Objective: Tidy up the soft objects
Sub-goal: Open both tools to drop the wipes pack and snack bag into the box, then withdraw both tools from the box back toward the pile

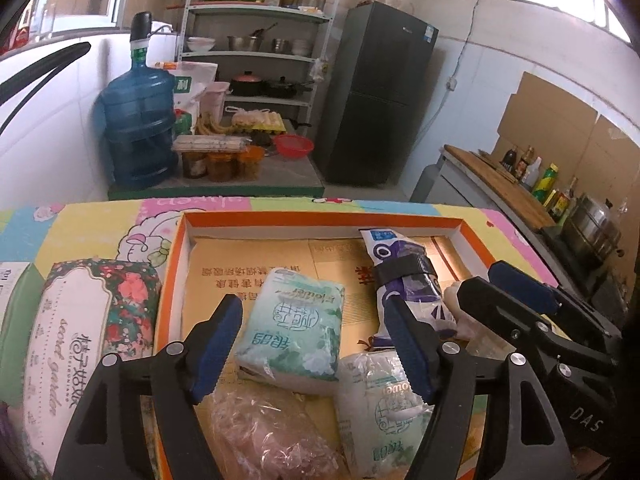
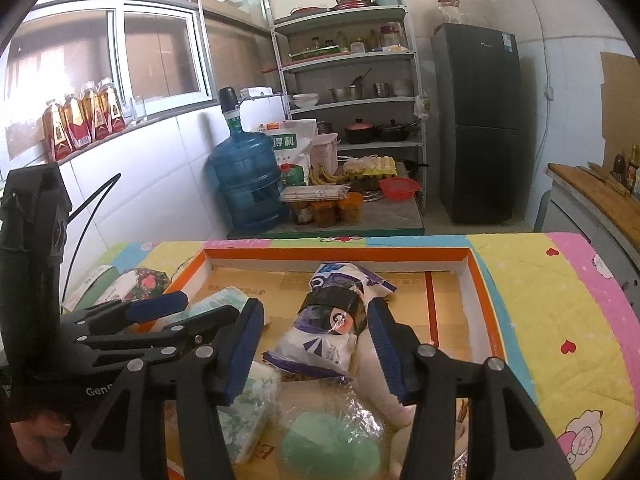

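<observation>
From the left wrist view, the left gripper (image 1: 310, 344) is seen spread wide and empty above the green tissue pack (image 1: 294, 326), which lies flat in the orange tray (image 1: 320, 222) on the desk (image 1: 100, 220). A second pack (image 1: 380, 404) crowds its right edge, so both could be pinched together.

From the right wrist view, the right gripper (image 2: 316, 350) is likewise held apart, straddling the blue-and-white bag (image 2: 334, 320). Its slippery film may be squeezed out sideways; what lies beneath, perhaps a plush toy (image 2: 380, 392), could be snagged.
</observation>
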`<state>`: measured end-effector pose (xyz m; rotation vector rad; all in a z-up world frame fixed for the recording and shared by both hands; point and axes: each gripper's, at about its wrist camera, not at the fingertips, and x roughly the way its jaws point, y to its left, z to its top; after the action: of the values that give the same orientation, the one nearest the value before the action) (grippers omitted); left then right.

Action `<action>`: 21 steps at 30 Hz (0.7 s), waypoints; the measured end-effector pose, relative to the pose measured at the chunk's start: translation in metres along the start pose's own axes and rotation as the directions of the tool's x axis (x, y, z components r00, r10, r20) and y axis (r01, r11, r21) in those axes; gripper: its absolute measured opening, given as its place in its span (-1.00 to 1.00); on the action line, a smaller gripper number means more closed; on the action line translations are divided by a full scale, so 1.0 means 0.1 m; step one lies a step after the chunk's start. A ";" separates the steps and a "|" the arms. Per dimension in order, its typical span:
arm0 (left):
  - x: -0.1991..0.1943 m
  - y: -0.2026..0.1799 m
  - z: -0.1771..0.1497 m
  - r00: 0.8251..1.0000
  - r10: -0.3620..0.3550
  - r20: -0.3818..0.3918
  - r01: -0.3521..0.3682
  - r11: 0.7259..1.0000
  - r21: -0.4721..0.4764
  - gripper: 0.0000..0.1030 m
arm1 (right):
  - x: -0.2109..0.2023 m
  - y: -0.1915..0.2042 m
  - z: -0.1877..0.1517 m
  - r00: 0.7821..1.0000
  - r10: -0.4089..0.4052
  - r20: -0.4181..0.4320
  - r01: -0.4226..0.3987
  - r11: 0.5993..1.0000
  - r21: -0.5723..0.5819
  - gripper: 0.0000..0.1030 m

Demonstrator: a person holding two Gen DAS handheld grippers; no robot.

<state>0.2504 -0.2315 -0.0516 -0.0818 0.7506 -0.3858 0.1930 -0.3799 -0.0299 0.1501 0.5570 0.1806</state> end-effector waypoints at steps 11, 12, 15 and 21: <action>-0.33 0.00 0.02 0.997 0.013 0.073 -0.014 1.000 0.020 0.50 | -0.14 0.05 0.01 1.000 0.018 0.025 -0.018 1.000 0.013 0.04; -0.36 -0.01 0.02 0.997 0.016 0.076 -0.017 1.000 0.023 0.50 | -0.16 0.07 0.01 0.999 0.018 0.029 -0.018 1.000 0.009 0.04; -0.45 -0.02 0.02 0.995 0.027 0.095 -0.031 0.999 0.038 0.50 | -0.22 0.13 0.02 0.999 0.018 0.040 -0.018 1.000 0.000 0.04; -0.64 -0.03 0.03 0.991 0.040 0.125 -0.048 0.997 0.060 0.50 | -0.37 0.18 0.00 0.998 0.025 0.058 -0.026 1.000 0.008 0.04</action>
<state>0.2090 -0.2103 -0.0071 -0.0299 0.6163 -0.3585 0.1602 -0.3699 -0.0078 0.1707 0.4983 0.1977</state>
